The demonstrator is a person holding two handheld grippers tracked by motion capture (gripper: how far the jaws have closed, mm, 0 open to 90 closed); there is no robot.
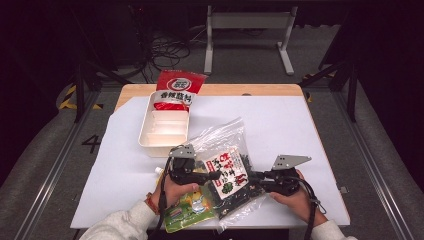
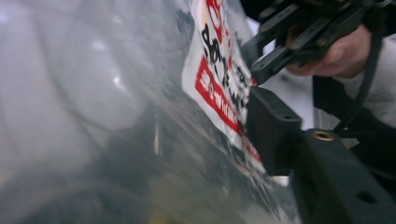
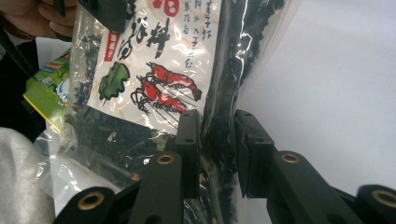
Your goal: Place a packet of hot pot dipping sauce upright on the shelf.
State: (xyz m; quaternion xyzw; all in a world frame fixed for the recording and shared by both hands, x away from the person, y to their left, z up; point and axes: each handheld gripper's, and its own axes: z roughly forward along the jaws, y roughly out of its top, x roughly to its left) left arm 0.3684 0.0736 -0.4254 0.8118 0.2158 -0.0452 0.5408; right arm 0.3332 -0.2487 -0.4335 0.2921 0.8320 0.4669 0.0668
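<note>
Dark workshop floor with cables and a metal frame lies beyond a wooden table (image 1: 210,90) covered by a white sheet (image 1: 280,130). On that sheet, toward the far left, stands a white divided tray (image 1: 164,131) with a red seasoning packet (image 1: 176,86) leaning over its far end.

Nearer the person, between the two hands, is the clear plastic bag of dried seaweed (image 1: 231,175), lifted slightly off the sheet and lying partly over a green and yellow packet (image 1: 189,210). It looks light, soft and crinkly: the film is glossy and likely slippery, and the dark flakes inside would probably crumble under a hard squeeze. The loose film at the edges, away from the bulky contents, seems the best place to pinch.

The bag is see-through, packed with black-green flakes, and carries a white label (image 3: 154,79) with red and black characters, two red shrimps and a green leaf.

The right gripper (image 1: 256,178) has its jaws drawn in on one edge of the bag, a fold of film and flakes pinched between them. The left gripper (image 1: 216,175) reaches in from the opposite side, one black pad (image 2: 271,126) pressing the label edge; its jaws appear to clamp the film.
</note>
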